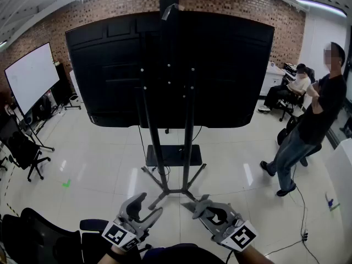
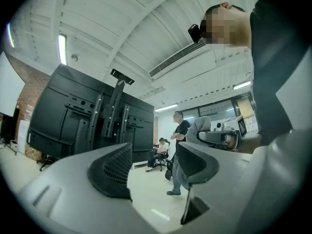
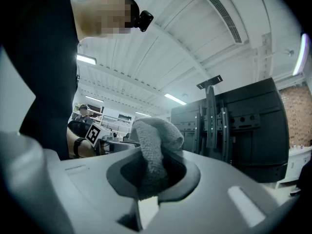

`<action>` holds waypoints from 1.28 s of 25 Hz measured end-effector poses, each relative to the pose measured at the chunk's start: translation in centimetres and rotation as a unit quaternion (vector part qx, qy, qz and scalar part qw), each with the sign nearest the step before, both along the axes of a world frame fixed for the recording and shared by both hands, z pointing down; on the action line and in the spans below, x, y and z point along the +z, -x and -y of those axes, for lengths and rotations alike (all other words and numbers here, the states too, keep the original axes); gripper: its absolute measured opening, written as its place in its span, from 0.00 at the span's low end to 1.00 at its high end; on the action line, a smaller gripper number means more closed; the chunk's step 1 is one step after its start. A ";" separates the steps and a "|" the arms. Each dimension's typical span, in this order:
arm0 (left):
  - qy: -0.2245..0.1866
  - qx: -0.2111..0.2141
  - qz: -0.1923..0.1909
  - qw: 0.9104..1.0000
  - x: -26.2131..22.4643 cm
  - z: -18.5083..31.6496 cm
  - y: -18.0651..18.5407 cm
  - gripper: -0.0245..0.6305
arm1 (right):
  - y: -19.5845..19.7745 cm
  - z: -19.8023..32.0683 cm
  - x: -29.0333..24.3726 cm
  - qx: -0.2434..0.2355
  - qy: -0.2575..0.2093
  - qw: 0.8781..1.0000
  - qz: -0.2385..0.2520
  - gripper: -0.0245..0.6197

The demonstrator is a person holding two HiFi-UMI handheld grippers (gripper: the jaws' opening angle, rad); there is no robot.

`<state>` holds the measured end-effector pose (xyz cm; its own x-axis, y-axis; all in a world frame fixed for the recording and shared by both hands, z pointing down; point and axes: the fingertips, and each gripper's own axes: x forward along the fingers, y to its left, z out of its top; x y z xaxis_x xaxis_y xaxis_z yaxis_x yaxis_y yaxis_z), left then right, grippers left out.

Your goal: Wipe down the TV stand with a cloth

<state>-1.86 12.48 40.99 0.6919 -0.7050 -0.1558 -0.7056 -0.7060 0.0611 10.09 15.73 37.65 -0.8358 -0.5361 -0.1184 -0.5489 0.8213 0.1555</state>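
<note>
A tiled floor (image 1: 99,169) under a brick wall (image 1: 231,1) carries the stand (image 1: 168,147), well ahead of both grippers. The step seems to be the approach: bring the right gripper (image 1: 198,204) close, then press cloth flat against a post. Only its own view shows its jaws clamped on the cloth (image 3: 153,150); the left gripper (image 2: 153,167) gapes, empty.

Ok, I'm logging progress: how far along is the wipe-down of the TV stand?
Done: the cloth is clamped in the right gripper. In hand: both grippers hang low in front of the TV stand, apart from it; the left gripper is open and empty. Left: all the wiping; the cloth touches no part of the stand.
</note>
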 end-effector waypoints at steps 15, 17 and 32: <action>-0.007 0.013 -0.003 1.000 0.5 8.6 1.3 0.52 | 2.1 9.4 0.6 0.006 0.012 1.000 -0.006 0.10; -0.009 0.020 -0.007 1.000 0.3 11.2 2.1 0.52 | 3.1 11.9 0.2 0.013 0.007 1.000 -0.007 0.10; -0.048 0.104 0.001 0.993 -3.5 25.6 6.3 0.52 | 9.2 26.0 -4.2 0.076 -0.048 0.996 -0.006 0.10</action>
<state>-8.12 -13.13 37.54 0.8209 -0.5296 -0.2136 -0.5447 -0.8385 -0.0141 0.86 -10.22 33.46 -0.7475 -0.6435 -0.1647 -0.6633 0.7100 0.2363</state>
